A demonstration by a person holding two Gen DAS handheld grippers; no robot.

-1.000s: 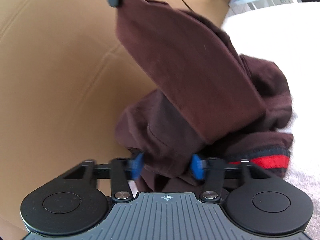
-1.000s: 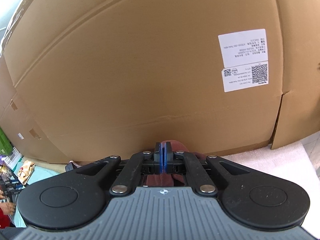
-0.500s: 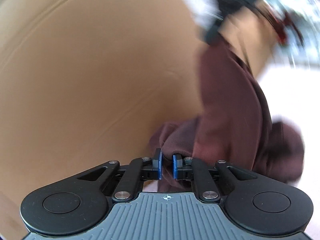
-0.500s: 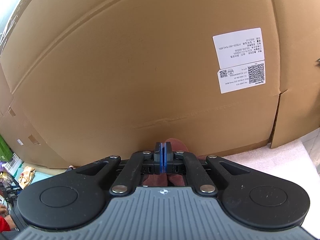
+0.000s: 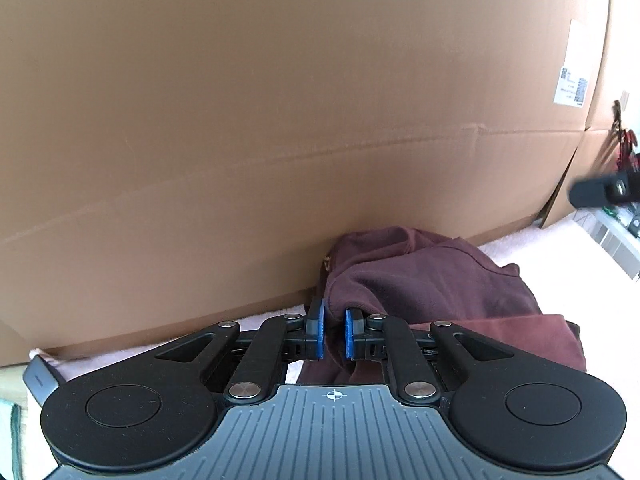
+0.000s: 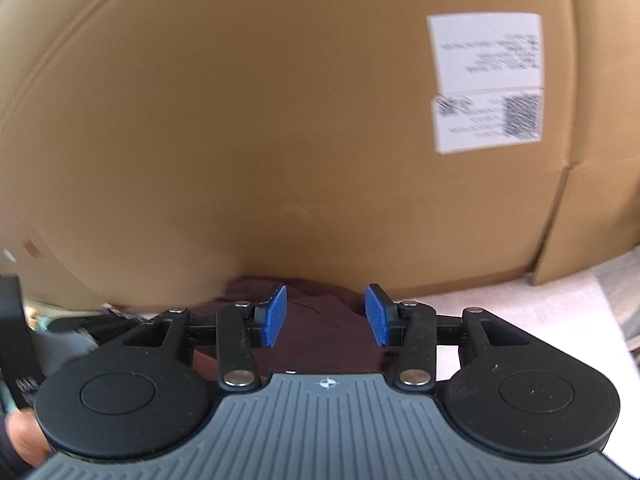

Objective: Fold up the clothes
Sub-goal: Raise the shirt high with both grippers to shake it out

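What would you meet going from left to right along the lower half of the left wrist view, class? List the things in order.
Dark grey flat object → left gripper pinching the maroon garment → white fleecy cover → the other gripper's black tip.

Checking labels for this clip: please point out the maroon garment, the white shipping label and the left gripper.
maroon garment (image 5: 432,280): left wrist view, on its bunched upper fold.
white shipping label (image 6: 486,80): right wrist view, middle of the sticker on the cardboard.
left gripper (image 5: 333,330): left wrist view, between its blue pads, pinching cloth.
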